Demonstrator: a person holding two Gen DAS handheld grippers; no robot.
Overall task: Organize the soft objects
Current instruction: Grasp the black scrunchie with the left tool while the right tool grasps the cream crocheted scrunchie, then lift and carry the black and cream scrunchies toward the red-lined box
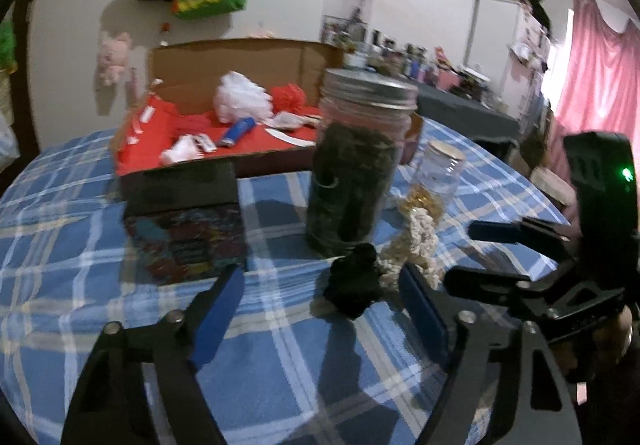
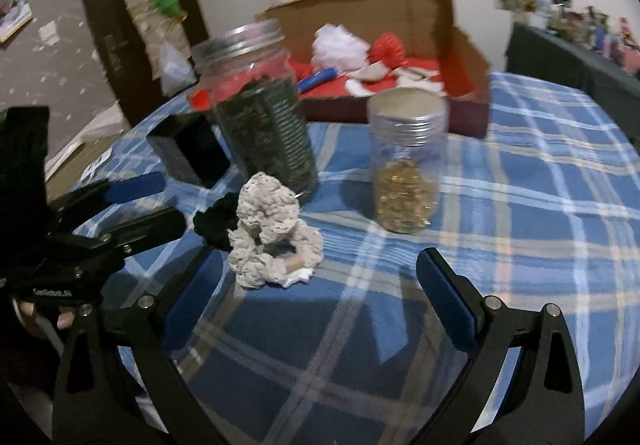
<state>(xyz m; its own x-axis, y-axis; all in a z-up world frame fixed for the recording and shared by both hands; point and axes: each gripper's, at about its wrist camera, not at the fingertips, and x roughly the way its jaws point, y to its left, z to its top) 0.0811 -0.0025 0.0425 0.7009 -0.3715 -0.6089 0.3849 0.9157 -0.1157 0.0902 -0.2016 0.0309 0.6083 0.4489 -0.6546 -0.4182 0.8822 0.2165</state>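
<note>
The cream crocheted scrunchie [image 2: 272, 233] lies on the blue plaid cloth [image 2: 540, 205] of the desk, near the middle, propped partly upright with a small tag at its near edge. A black scrunchie [image 1: 354, 285] lies touching it on its left side; in the right wrist view only a part of the black one [image 2: 214, 223] shows behind the cream one.

In the left wrist view the black scrunchie sits between the blue-padded fingers of the left gripper [image 1: 320, 287], closer to the right finger, and neither pad presses on it; the fingers stand fairly wide apart. The cream scrunchie [image 1: 416, 249] lies just beyond the right finger there. The right gripper [image 2: 316, 277] has its fingers spread wide, with the cream scrunchie between them near the left finger, not pinched. Each gripper shows at the edge of the other's view, the two close side by side.

Just behind the scrunchies stands a tall glass jar [image 2: 264, 117] with a metal lid, filled with dark green stuff. To its right, a little apart, is a smaller clear jar [image 2: 406, 165] with a silver lid, holding gold-coloured bits. Left of the tall jar is a dark box [image 1: 184, 221] with a colourful front. At the far side of the desk sits an open cardboard box [image 1: 224, 113] lined in red, holding a white puff, a red puff, a blue tube and scraps.
</note>
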